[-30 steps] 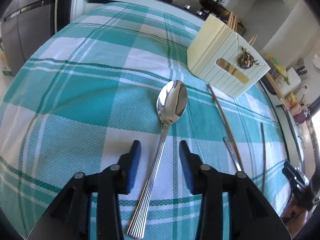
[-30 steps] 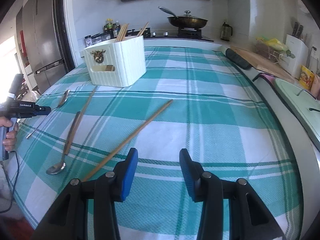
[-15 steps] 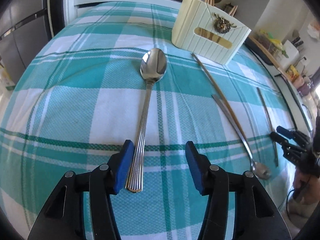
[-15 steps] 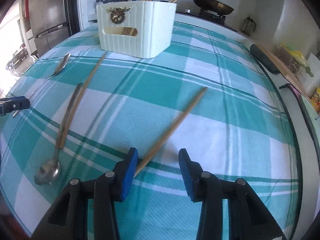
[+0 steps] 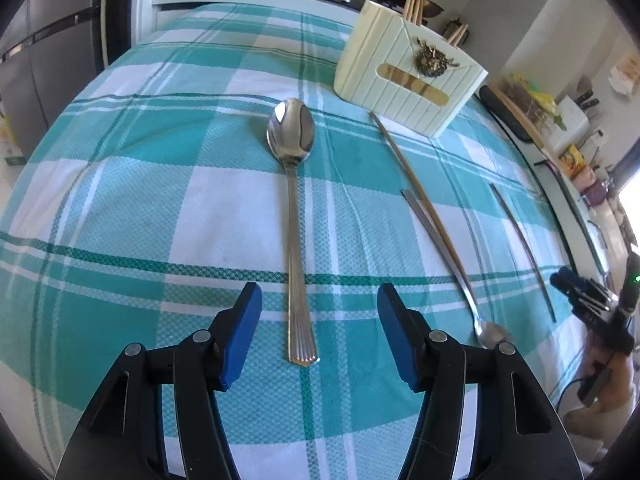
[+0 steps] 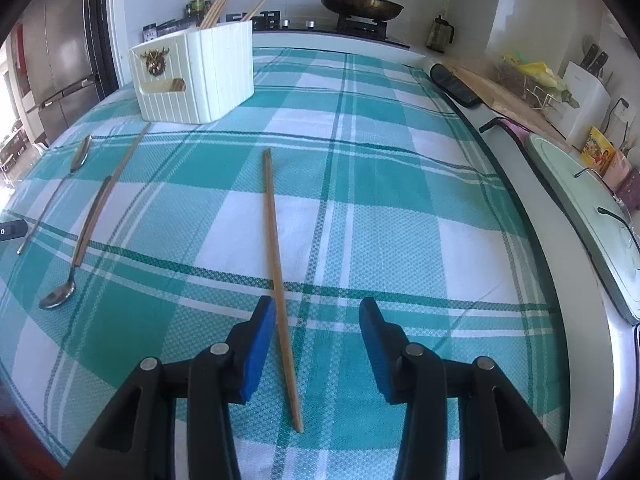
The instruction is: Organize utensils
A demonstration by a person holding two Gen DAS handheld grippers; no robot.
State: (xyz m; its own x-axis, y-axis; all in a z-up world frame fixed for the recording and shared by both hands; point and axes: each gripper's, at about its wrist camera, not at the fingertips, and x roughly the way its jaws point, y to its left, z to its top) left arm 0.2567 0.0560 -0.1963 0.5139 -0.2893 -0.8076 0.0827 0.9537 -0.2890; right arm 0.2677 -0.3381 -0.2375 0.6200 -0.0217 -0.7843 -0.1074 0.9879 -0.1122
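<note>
Left fingers [image 5: 319, 334]: opening, blue pads well apart; ribbed end of the big spoon [image 5: 294, 216] lies between them, untouched. Nothing held.
Right fingers [image 6: 317, 346]: opening a little, gap moderate; a loose chopstick [image 6: 278, 276] runs between them, close by the left pad [image 6: 260, 344], not clamped. Nothing held.
Surface [image 5: 120, 208]: teal-and-white checked cloth; all loose utensils lie flat on it.
Middle ground: slim spoon [image 6: 78, 248], bowl toward the near edge, and a second chopstick [image 6: 130, 154] just beside it, seemingly touching along the handle.
Far: cream holder box [image 6: 200, 76], upright, chopsticks already standing in it.
Risk, left: spoon sits off-centre in the gap; a close may catch only the thin edge, so it pivots or slides out.
Risk, right: chopstick hugs one pad; closing could roll it aside. It is thin, flat on cloth, and may be missed.
Risk, later: the slim spoon and its neighbouring chopstick could be grabbed together.
Count: loose spoons, two; loose chopsticks, two; holder, one. Sticks inside the holder too crowded to count.
</note>
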